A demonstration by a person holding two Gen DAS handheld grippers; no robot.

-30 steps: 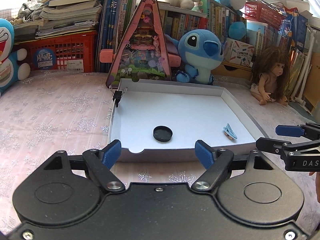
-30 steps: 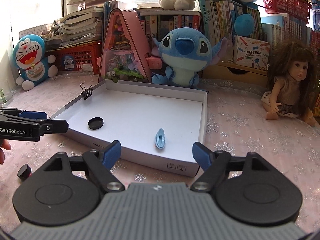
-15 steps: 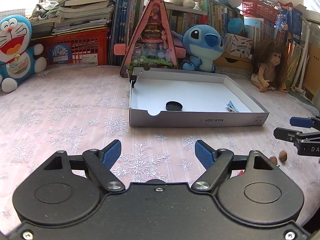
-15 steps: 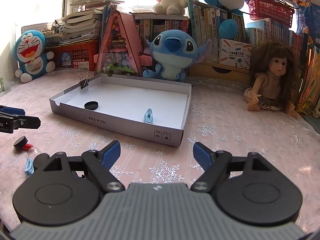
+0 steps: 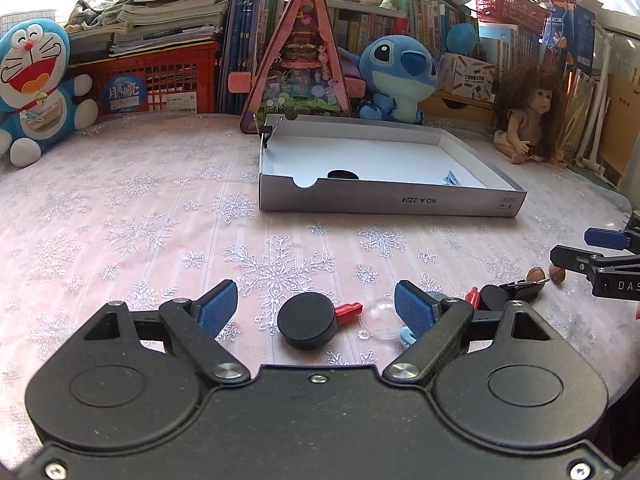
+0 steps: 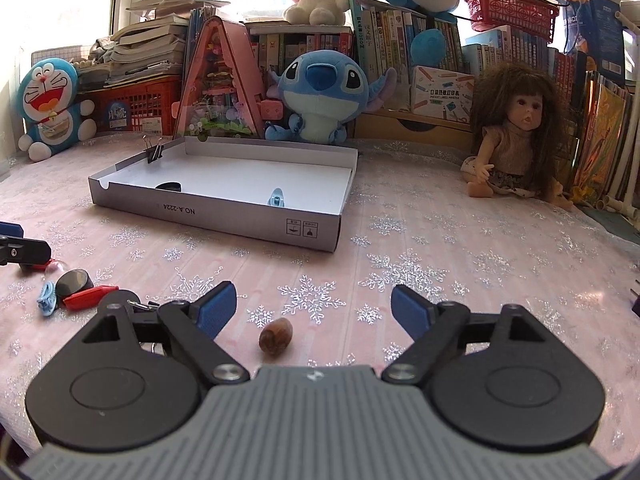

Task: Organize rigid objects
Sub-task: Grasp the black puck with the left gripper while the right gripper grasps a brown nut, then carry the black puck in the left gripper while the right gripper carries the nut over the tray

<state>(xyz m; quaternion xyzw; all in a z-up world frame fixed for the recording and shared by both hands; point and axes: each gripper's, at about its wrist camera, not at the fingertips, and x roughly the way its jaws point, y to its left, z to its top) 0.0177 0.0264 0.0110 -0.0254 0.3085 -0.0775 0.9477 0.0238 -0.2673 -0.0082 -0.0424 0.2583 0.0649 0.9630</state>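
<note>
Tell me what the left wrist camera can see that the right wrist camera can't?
Only the left wrist view shows the black round cap lying between the open left gripper fingers, with the clear dome beside it. Only the right wrist view shows the brown nut between the open right gripper fingers, neither thing gripped. Both show the white box, the blue clip in it and the doll.

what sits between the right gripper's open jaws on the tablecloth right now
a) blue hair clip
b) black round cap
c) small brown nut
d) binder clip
c: in the right wrist view the small brown nut lies on the tablecloth between the open jaws of the right gripper, untouched; the black round cap lies before the left gripper instead.
</note>
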